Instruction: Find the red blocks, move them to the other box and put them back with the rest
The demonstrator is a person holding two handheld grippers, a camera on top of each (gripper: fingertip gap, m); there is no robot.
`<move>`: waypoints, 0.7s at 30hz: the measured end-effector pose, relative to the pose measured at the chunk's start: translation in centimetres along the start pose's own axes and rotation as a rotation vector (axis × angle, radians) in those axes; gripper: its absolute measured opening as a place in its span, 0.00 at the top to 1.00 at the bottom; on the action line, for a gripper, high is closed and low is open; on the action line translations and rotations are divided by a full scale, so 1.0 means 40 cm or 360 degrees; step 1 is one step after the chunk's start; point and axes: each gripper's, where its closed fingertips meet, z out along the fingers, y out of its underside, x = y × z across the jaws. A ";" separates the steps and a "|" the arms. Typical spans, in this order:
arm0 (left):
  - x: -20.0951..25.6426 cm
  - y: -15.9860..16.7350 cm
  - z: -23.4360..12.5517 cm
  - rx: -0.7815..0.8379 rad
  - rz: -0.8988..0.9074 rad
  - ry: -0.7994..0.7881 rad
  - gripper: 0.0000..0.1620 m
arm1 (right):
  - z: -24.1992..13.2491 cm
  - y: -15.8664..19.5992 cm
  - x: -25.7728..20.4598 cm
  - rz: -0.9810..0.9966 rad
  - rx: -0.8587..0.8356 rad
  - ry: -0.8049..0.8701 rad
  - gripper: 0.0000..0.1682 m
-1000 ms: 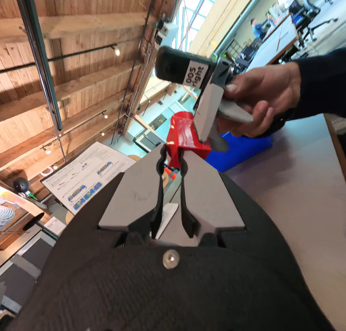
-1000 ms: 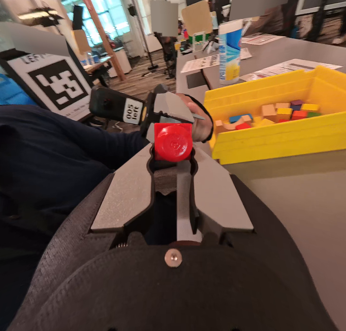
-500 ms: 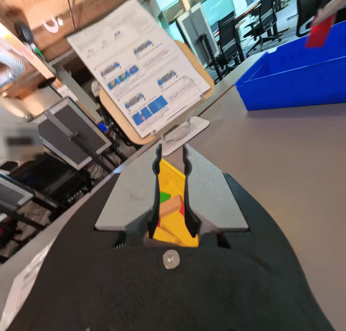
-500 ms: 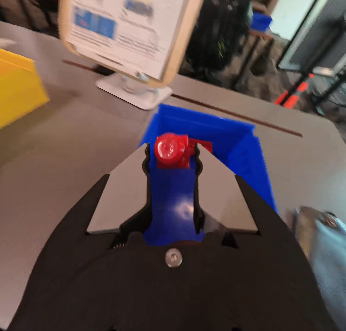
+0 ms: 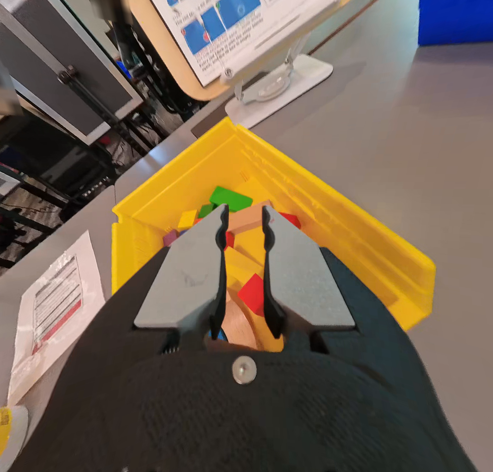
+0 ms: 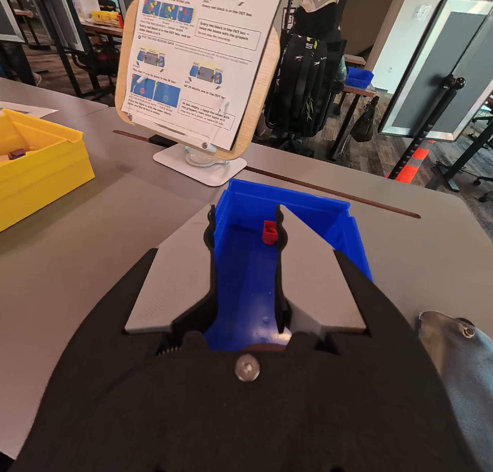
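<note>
My left gripper (image 5: 244,209) is open and empty. It hovers over the yellow box (image 5: 346,227), which holds several coloured blocks. Among them are a red block (image 5: 250,295) between my fingers, another red block (image 5: 289,219) by the right fingertip, a green block (image 5: 230,198) and a plain wooden block (image 5: 244,220). My right gripper (image 6: 245,208) is open and empty above the blue box (image 6: 288,192). One red block (image 6: 268,232) lies on the blue box's floor near its far wall, next to my right fingertip.
An instruction sheet on a white stand (image 6: 197,67) stands at the back of the grey table between the boxes; it also shows in the left wrist view (image 5: 240,19). A printed paper (image 5: 53,312) lies left of the yellow box. The yellow box (image 6: 40,165) sits far left in the right wrist view.
My right gripper carried the red block over the blue box, opened, and the block now lies inside. My left gripper let go of the block and swung down over the yellow box.
</note>
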 end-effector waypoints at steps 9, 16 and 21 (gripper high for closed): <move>-0.004 0.175 0.041 -0.0474 0.0068 0.0113 0.83 | 0.022 -0.001 -0.047 -0.0079 -0.0024 -0.0049 0.75; 0.036 0.251 0.014 -0.0645 0.0156 0.0338 0.81 | 0.027 -0.002 -0.069 -0.0146 -0.0042 -0.0063 0.75; 0.047 0.284 0.032 -0.0742 0.0185 0.0395 0.74 | 0.019 -0.013 -0.078 -0.0134 -0.0010 -0.0088 0.76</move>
